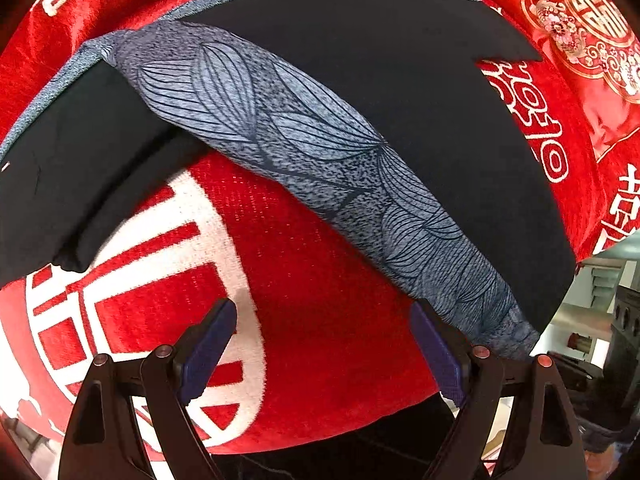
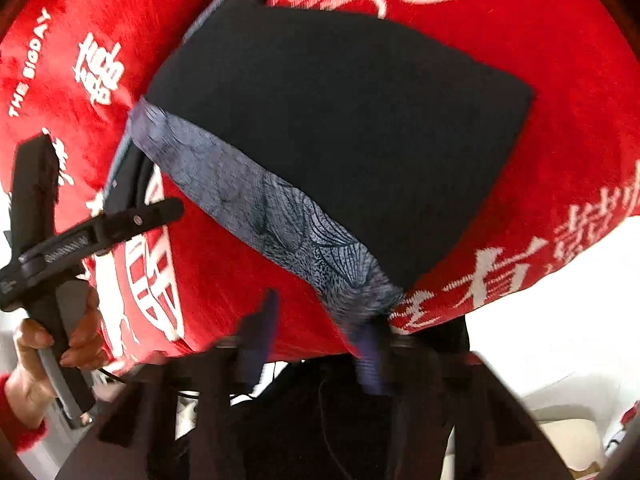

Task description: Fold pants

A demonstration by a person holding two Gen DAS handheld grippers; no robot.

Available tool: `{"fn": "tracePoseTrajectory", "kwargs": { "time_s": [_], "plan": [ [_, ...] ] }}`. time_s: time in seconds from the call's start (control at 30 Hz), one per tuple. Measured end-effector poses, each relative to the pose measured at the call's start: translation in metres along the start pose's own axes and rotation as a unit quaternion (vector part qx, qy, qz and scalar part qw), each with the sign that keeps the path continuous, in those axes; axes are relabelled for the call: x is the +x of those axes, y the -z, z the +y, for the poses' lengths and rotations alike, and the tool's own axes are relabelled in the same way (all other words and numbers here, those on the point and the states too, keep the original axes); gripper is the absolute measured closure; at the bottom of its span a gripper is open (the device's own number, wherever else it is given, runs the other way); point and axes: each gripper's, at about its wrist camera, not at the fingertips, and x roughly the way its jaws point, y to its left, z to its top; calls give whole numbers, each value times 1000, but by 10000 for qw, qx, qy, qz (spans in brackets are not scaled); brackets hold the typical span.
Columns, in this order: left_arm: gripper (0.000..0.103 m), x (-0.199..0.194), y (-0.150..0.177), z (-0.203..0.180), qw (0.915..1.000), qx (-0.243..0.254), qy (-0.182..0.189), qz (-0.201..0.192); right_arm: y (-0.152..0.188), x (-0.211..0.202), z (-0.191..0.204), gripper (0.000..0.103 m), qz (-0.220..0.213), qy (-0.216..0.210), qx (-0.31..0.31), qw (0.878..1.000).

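Dark navy pants [image 1: 360, 64] lie folded on a red blanket [image 1: 320, 280], with a grey-blue leaf-patterned waistband [image 1: 304, 144] running diagonally along the near edge. They also show in the right wrist view [image 2: 340, 120], with the waistband [image 2: 272, 216] at their near side. My left gripper [image 1: 324, 344] is open and empty above the blanket, its right finger just below the waistband's end. My right gripper [image 2: 316, 340] is open at the blanket's near edge, close under the waistband's right end; it is blurred. The left gripper [image 2: 132, 220] shows at the left in the right wrist view, held by a hand.
The red blanket carries white characters and a round emblem [image 1: 152, 280]. A red embroidered pillow [image 1: 580, 28] lies at the far right. Beyond the blanket's right edge is room clutter [image 1: 612, 340]. The blanket's front edge drops off near both grippers.
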Motion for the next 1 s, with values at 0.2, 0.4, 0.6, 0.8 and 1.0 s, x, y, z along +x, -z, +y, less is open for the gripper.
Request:
{"fn": "tracePoseTrajectory", "kwargs": {
  "time_s": [0.2,0.4,0.6,0.8,1.0],
  "plan": [
    [14,-3,-7,-4,9998,-32,-113,-175,-39,-57,23,100,-176,-799,-313,9962],
    [14,-29,-27,-24,9978,-351,-270,-503,-132,-120,50,100,-667,-1083,-760,9890],
    [14,-53,-59,10,9939,-614,-460,-792,-245,-153,61,100,-1130,-873,-1028,9844],
    [14,-46,-108,19,9886,-924,-583,-1040,-343,-144,57,100,-1310,-193,-1263,9831],
    [14,-30,-167,14,9828,-1123,-812,-1219,-394,-109,29,97,-928,212,-1089,9895]
  ]
}}
